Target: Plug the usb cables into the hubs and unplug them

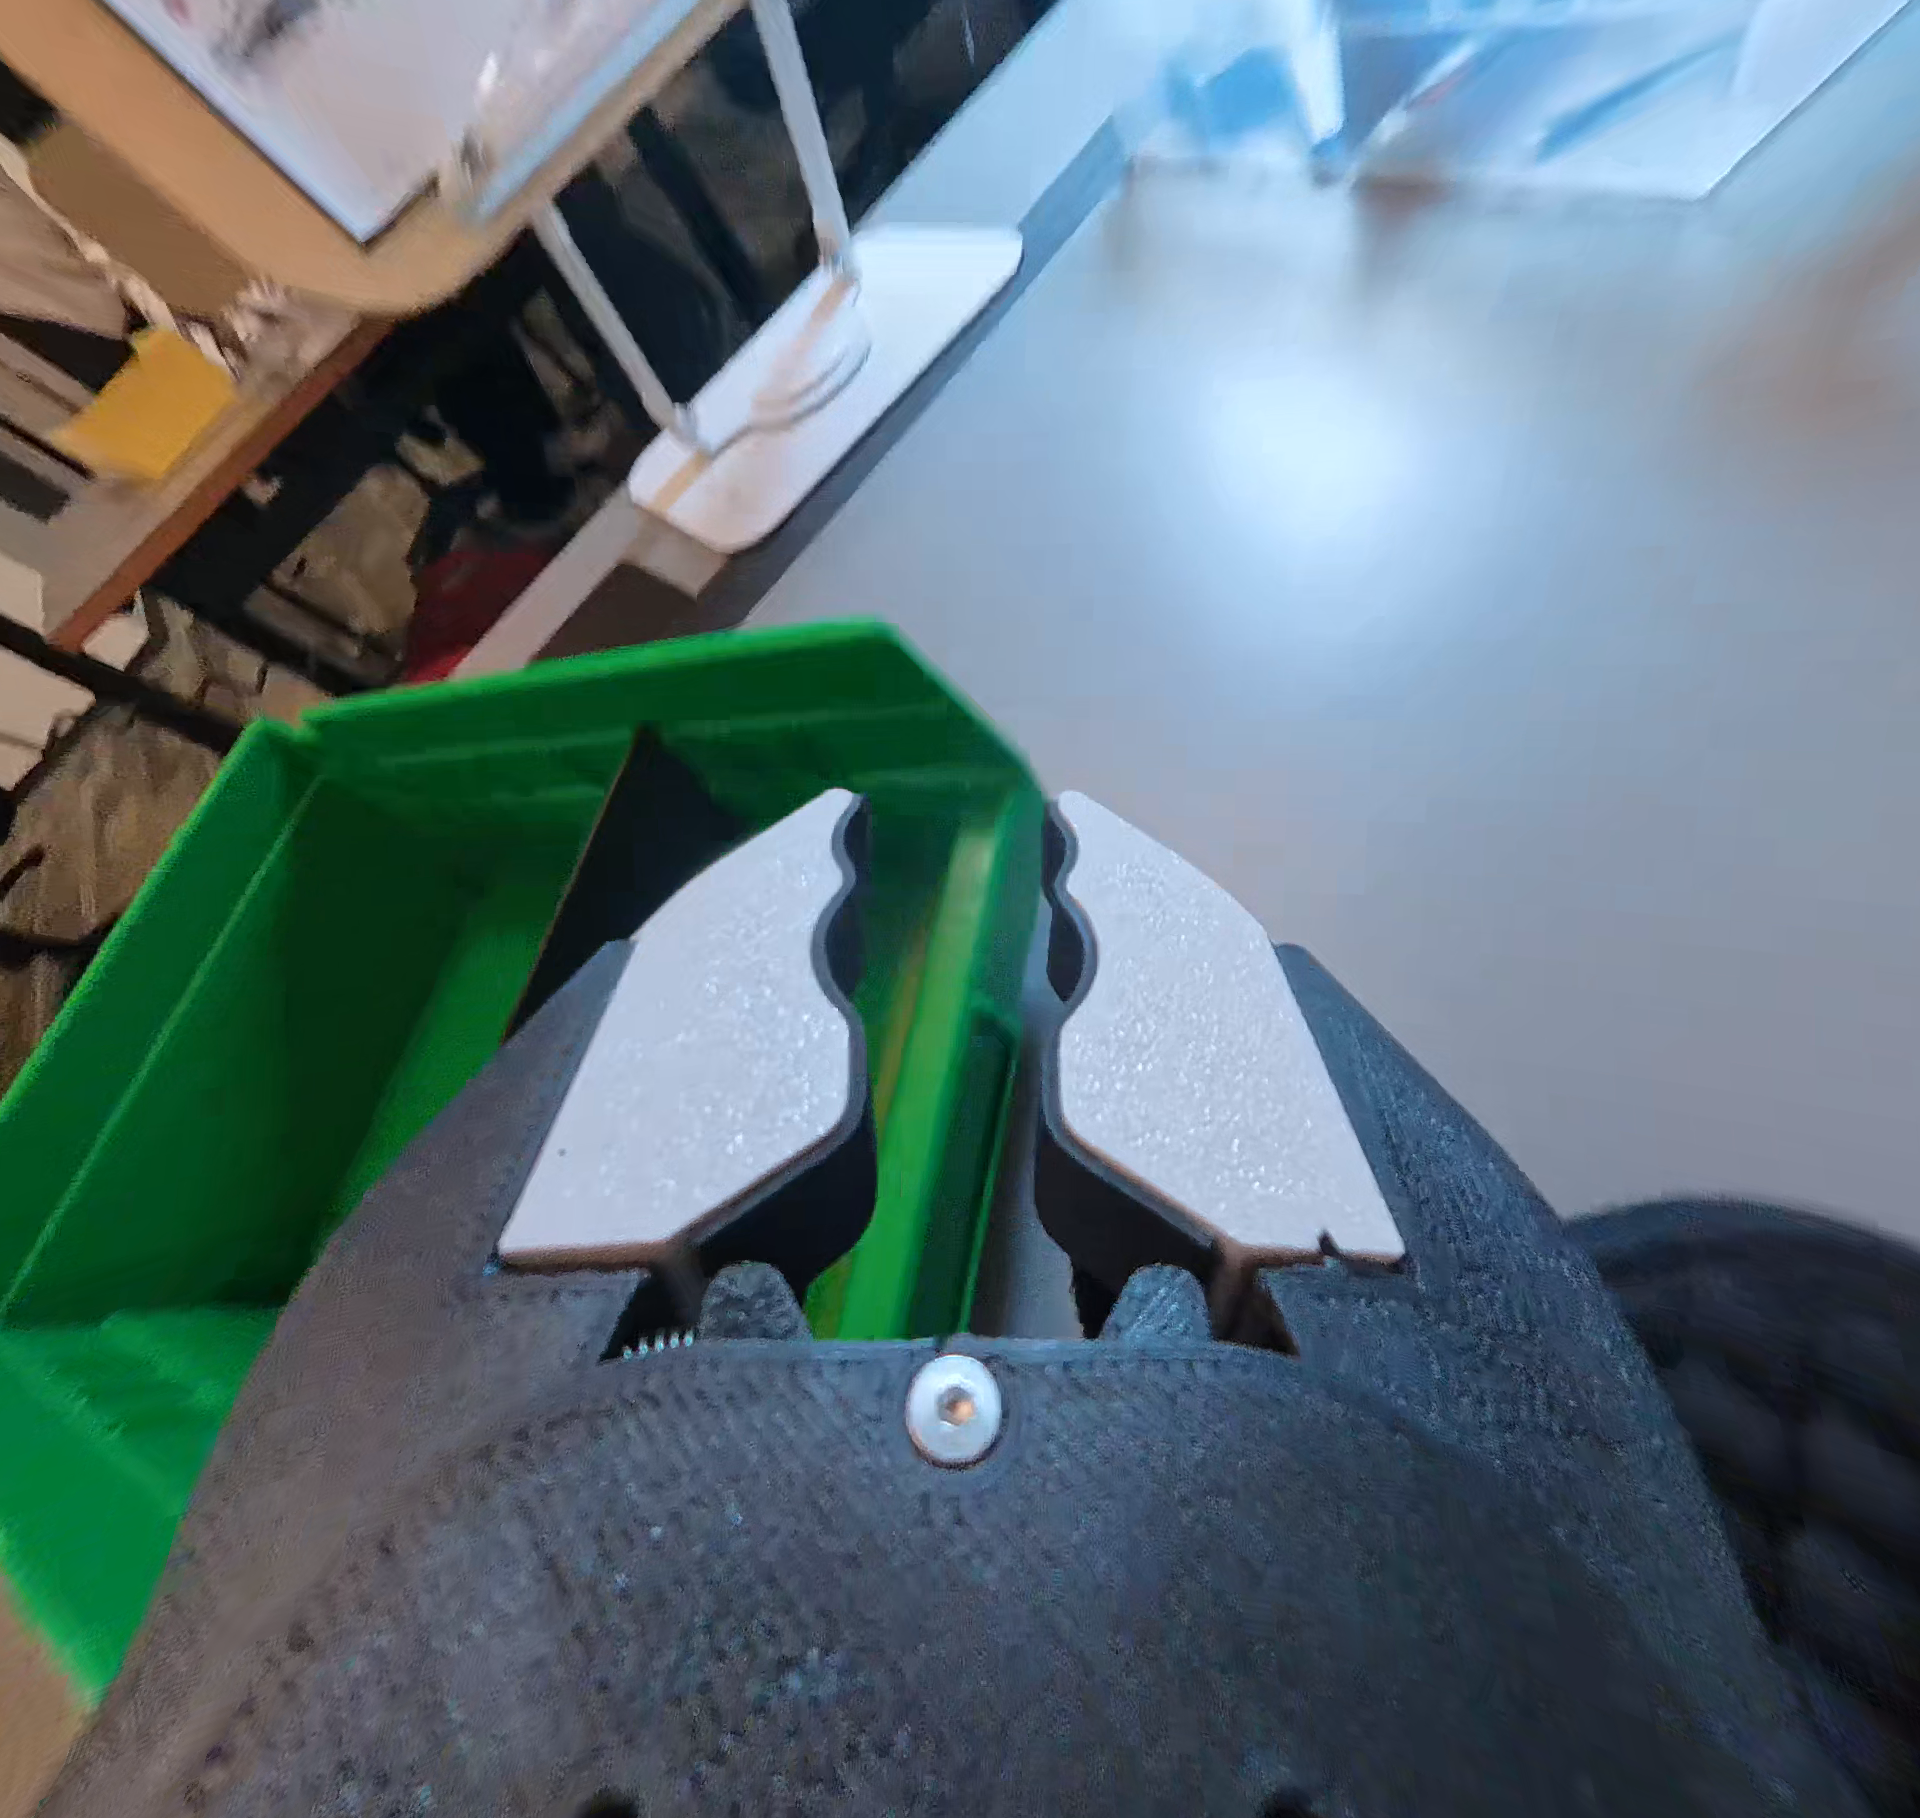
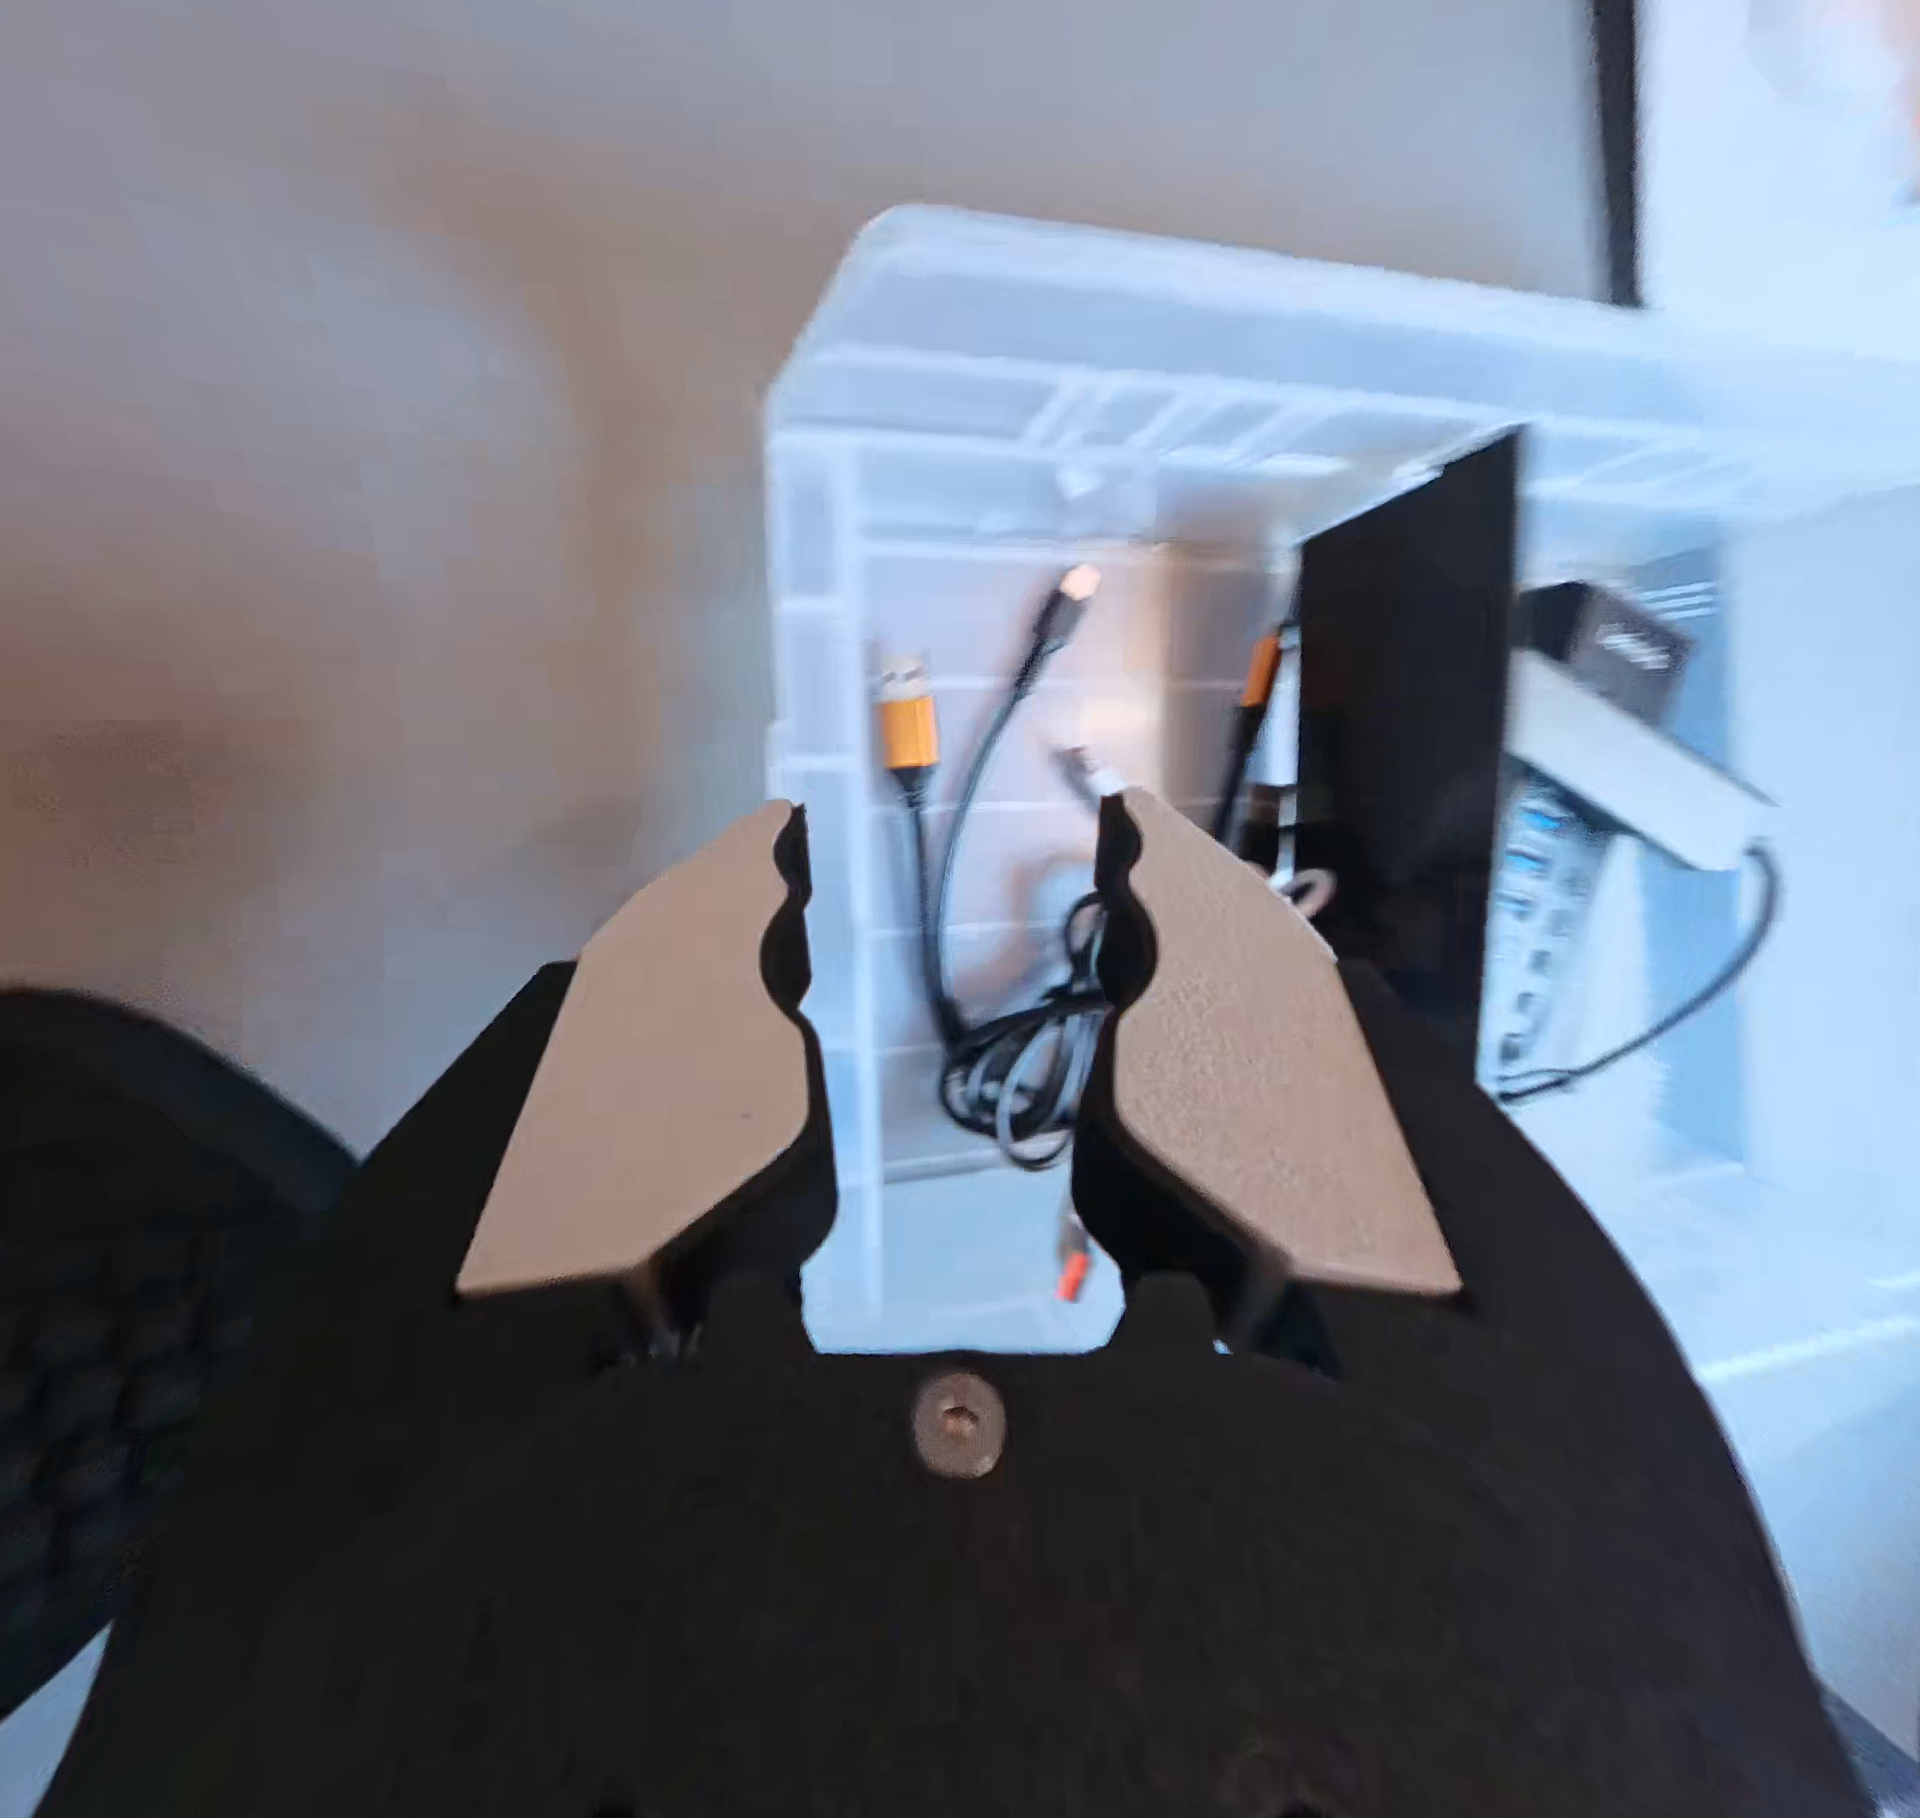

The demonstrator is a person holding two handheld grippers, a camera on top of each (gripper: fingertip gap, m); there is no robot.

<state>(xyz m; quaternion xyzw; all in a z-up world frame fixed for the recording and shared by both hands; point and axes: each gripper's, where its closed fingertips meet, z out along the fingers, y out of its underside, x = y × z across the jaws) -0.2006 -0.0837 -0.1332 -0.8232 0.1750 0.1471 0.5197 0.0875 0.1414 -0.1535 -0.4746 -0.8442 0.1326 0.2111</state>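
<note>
Both tools open and empty, cables ahead of the right one.

The right tool (image 2: 954,818) hangs with its jaws apart, gripping nothing, in front of a clear bin (image 2: 1039,355). Cables (image 2: 997,1030) lie coiled inside, straight ahead between its fingers; an orange-sleeved plug (image 2: 906,724) sits ahead and slightly left. A hub (image 2: 1543,895) shows to the right, beyond a black divider (image 2: 1403,688). The left tool (image 1: 954,807), also parted and empty, straddles the wall of a green bin (image 1: 312,937). I would judge it best to take the orange plug by its sleeve, square to the fingers, clear of the tangle; motion blur argues for slowing first.
</note>
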